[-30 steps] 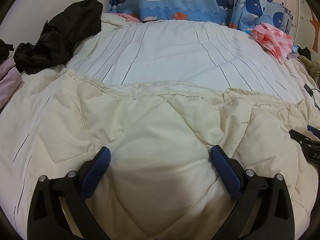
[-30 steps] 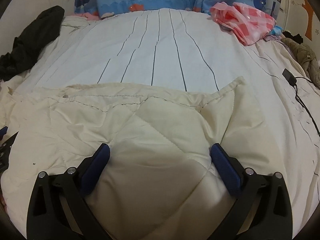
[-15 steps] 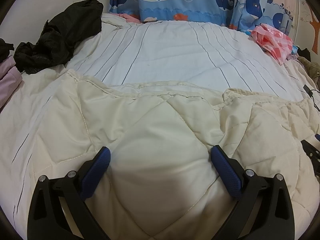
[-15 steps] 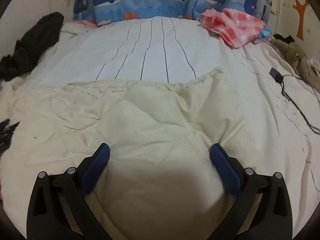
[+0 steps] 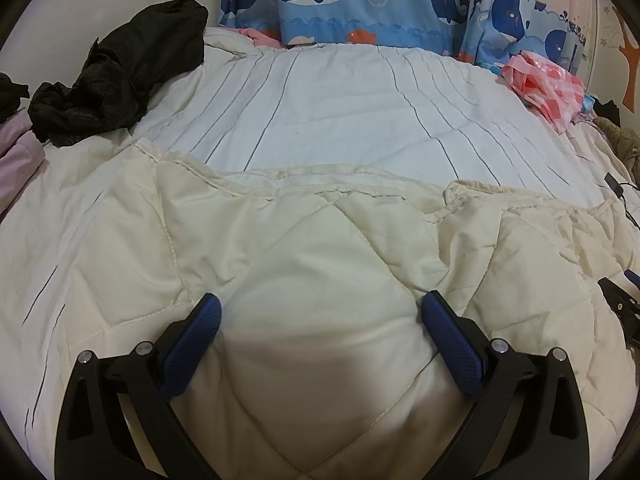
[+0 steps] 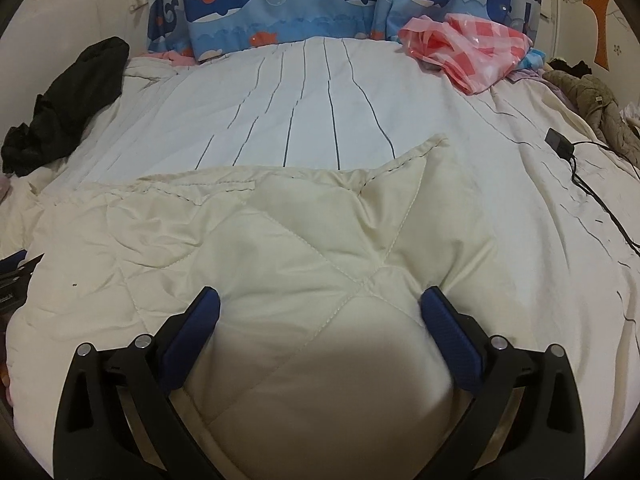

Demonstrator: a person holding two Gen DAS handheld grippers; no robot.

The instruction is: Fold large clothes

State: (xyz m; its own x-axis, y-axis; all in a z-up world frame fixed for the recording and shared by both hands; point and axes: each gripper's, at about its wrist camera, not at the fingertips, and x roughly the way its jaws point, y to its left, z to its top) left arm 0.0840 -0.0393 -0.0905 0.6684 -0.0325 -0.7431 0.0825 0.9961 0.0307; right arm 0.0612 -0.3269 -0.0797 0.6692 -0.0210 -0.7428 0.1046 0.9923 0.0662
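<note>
A large cream quilted garment [image 5: 320, 264] lies spread across the near part of the bed; it also fills the right wrist view [image 6: 280, 248], with a pointed corner at its far right edge. My left gripper [image 5: 320, 312] is open, its blue pads resting wide apart on the cream fabric. My right gripper [image 6: 320, 304] is open too, over the garment's right part, pads pressing on the fabric. The right gripper's black tip shows at the left wrist view's right edge [image 5: 620, 300].
A white striped bedsheet [image 5: 340, 112] covers the bed behind. A black garment [image 5: 120, 72] lies at the far left, a pink checked bag [image 6: 468, 48] at the far right. A black charger with cable [image 6: 560, 144] lies at the right. Whale-print curtain [image 6: 280, 0] hangs behind.
My right gripper has moved rightward over the garment, so the pointed corner sits nearer the middle of its view. The left gripper has barely moved. Both stay open.
</note>
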